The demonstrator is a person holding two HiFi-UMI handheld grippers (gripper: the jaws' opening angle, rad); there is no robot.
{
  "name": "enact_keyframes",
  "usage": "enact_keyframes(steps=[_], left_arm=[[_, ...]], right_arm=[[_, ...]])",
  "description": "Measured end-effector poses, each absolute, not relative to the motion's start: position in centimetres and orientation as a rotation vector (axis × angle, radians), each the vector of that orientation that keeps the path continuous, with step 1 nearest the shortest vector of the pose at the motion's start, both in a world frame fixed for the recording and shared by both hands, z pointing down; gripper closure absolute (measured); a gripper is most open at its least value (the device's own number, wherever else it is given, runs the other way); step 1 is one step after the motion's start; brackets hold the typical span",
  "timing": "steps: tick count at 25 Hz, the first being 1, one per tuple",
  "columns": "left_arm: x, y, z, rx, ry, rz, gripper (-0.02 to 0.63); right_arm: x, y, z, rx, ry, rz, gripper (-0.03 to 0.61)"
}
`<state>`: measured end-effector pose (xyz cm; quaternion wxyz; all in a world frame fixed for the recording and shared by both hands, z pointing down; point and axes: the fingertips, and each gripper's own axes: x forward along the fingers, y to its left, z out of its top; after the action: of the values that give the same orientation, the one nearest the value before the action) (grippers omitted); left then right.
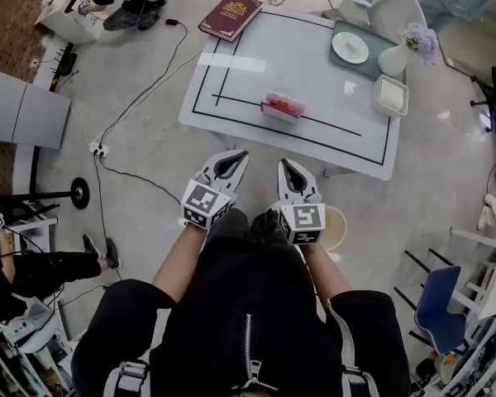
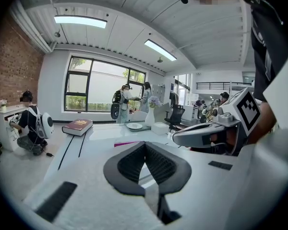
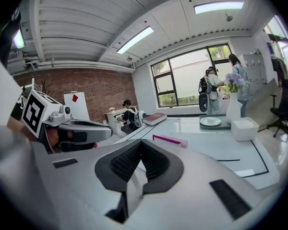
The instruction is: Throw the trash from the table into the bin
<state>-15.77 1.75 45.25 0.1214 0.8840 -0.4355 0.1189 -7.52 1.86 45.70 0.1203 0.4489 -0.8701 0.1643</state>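
A pink wrapper (image 1: 282, 106) lies near the middle of the white table (image 1: 231, 98), just past a black line; it also shows as a pink wrapper (image 3: 169, 140) ahead of the right jaws and as a pink strip (image 2: 127, 143) past the left jaws. Both grippers hover side by side short of the table's near edge, pointing at it. My left gripper (image 1: 240, 155) is shut and holds nothing, its tips (image 2: 145, 145) meeting. My right gripper (image 1: 283, 165) is shut and empty too, seen close up (image 3: 140, 143). A round beige bin (image 1: 337, 228) stands on the floor under my right hand.
On the table are a red book (image 1: 230, 15) at the far left corner, a plate (image 1: 350, 47) on a green tray, a white vase with flowers (image 1: 394, 58) and a white box (image 1: 390, 95). Cables (image 1: 140, 98) run over the floor at left. People stand by the window (image 2: 127, 99).
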Motion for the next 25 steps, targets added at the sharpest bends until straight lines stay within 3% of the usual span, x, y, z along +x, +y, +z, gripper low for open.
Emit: enact_keyframes(steps=[25], left_arm=[[-11.8,-6.2,46.9,2.634,-1.085,0.332,0.606]], right_arm=[[-4.0,-4.7,47.1,1.457,-2.433,0.557,0.569]])
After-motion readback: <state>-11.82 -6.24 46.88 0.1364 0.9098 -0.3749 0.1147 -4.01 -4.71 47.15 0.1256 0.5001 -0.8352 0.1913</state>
